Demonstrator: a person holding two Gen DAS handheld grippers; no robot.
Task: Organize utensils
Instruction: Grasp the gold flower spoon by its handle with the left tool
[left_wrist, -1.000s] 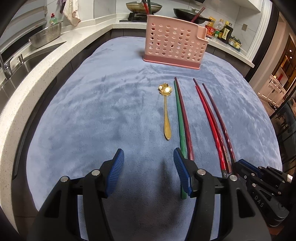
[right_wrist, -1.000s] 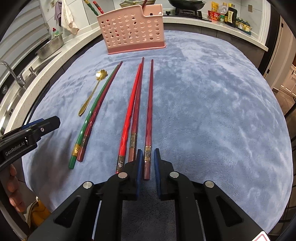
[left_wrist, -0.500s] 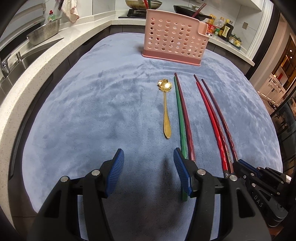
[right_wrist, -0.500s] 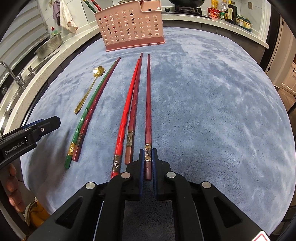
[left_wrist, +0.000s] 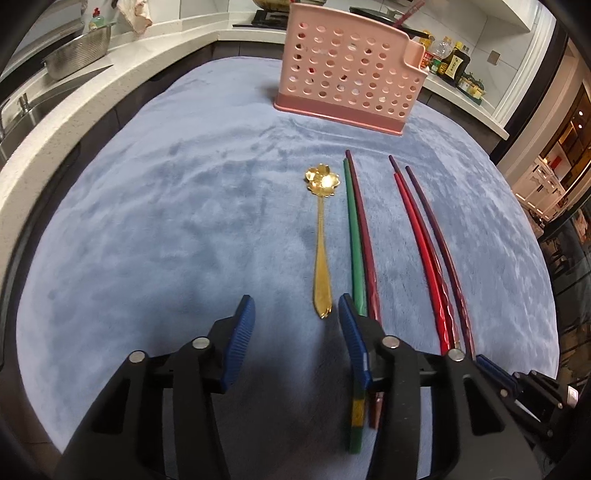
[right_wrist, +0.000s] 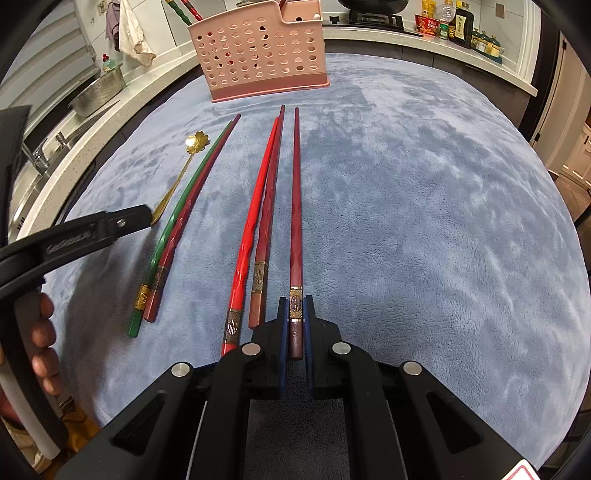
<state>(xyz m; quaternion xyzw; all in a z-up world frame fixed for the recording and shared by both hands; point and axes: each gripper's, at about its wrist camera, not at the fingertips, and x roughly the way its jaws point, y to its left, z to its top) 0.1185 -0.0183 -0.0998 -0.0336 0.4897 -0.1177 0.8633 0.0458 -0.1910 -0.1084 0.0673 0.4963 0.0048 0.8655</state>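
Right gripper (right_wrist: 295, 321), lower centre of the right wrist view, had its jaws pressed together on the butt end of a dark red chopstick (right_wrist: 296, 199), pinching it at the gold band; the stick ran straight up the frame toward the pink perforated holder (right_wrist: 258, 51) at upper centre. Just left of it lay a bright red chopstick (right_wrist: 255, 221) and a brown-red chopstick (right_wrist: 266, 206), touching each other along most of their length, neither held. Further left, a green chopstick (right_wrist: 173, 221) and a maroon chopstick (right_wrist: 184, 218) lay side by side in contact. A gold flower-bowl spoon (left_wrist: 322, 236) lay beside the green one, at centre of the left wrist view, bowl toward the holder. All pieces rested on the blue-grey plush cloth (right_wrist: 424, 221). Left gripper (left_wrist: 295, 314), lower centre of its own view, had jaws apart and closing, with nothing pinched; the tip of the spoon handle lay just above the gap between the blue pads. Its right finger (left_wrist: 354, 343) overlapped the green and maroon sticks in the frame; contact could not be told. A hand (right_wrist: 44, 343) on the left gripper's grip showed at lower left of the right wrist view.
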